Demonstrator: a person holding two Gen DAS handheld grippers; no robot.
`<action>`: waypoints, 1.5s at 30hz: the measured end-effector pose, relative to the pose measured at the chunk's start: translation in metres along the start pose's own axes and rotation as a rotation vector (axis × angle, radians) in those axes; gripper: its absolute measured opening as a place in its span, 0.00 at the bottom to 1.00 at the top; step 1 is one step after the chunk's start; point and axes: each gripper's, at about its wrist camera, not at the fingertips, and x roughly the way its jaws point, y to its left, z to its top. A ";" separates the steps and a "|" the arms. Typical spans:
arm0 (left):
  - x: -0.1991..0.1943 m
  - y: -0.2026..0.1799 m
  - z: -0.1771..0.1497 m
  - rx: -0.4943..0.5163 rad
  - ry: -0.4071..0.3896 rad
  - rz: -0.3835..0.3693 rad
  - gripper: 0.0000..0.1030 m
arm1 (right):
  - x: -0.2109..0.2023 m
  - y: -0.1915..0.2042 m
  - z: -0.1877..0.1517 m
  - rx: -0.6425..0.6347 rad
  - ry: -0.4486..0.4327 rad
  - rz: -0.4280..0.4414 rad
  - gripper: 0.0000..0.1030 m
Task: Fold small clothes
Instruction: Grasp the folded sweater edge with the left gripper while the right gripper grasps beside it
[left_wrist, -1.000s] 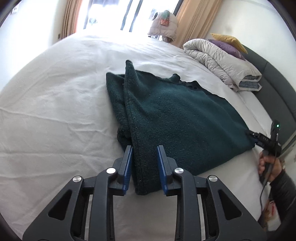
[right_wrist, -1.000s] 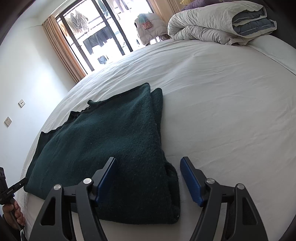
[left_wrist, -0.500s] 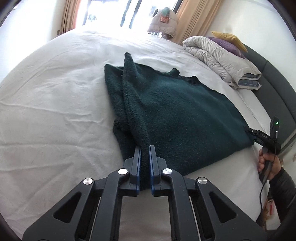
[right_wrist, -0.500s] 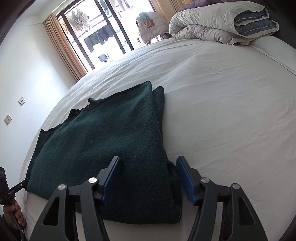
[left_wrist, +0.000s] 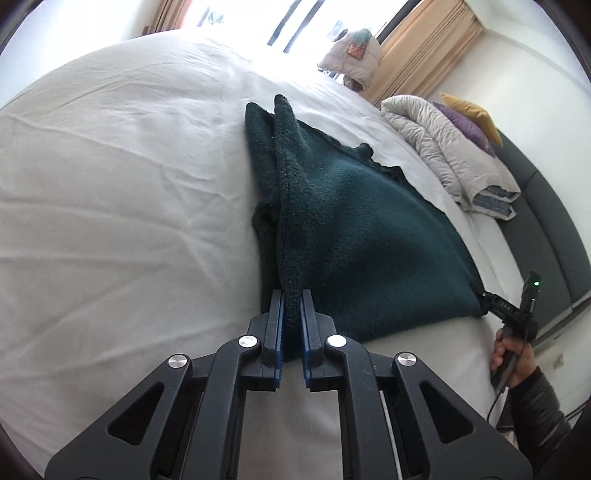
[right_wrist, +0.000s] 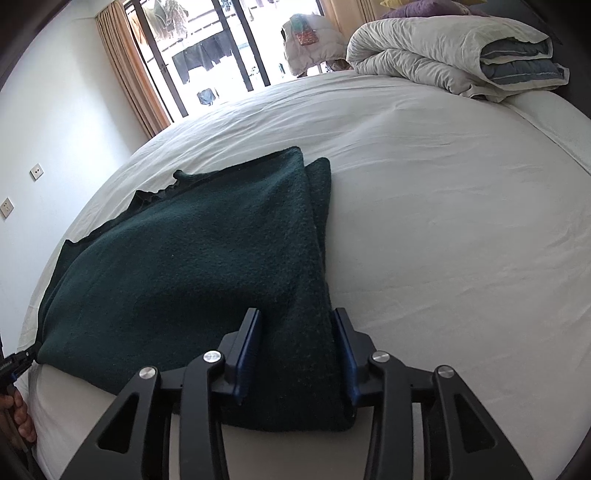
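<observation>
A dark green fleece garment (left_wrist: 351, 221), folded over, lies on the white bed sheet (left_wrist: 110, 184). My left gripper (left_wrist: 291, 295) is shut on its near folded edge, which rises as a ridge between the blue pads; the jaws are opening a touch. In the right wrist view the same garment (right_wrist: 203, 251) spreads out to the left. My right gripper (right_wrist: 295, 317) straddles its near right corner, and its jaws are closing with the thick fold between them and not clamped. The right gripper (left_wrist: 517, 310), held in a hand, also shows at the garment's far corner.
A rolled grey duvet (right_wrist: 443, 48) and purple and yellow pillows (left_wrist: 469, 110) lie by the dark headboard (left_wrist: 546, 229). Bare white sheet (right_wrist: 443, 221) stretches to the right of the garment. A curtained window (right_wrist: 207, 55) and a padded jacket (right_wrist: 310, 40) are beyond the bed.
The left jaws closed from a clear gap onto the garment's folded edge and came nearer to it. The right jaws narrowed around the corner; the right hand stayed put.
</observation>
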 end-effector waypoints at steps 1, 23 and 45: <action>-0.001 -0.003 0.001 0.012 0.006 0.008 0.09 | -0.002 -0.001 0.000 0.004 0.000 -0.002 0.51; 0.062 -0.100 0.062 0.314 -0.053 0.207 0.22 | -0.011 0.043 0.059 0.082 -0.128 0.112 0.57; 0.060 -0.035 0.028 0.164 -0.060 0.045 0.22 | -0.014 -0.052 0.019 0.098 0.124 0.365 0.32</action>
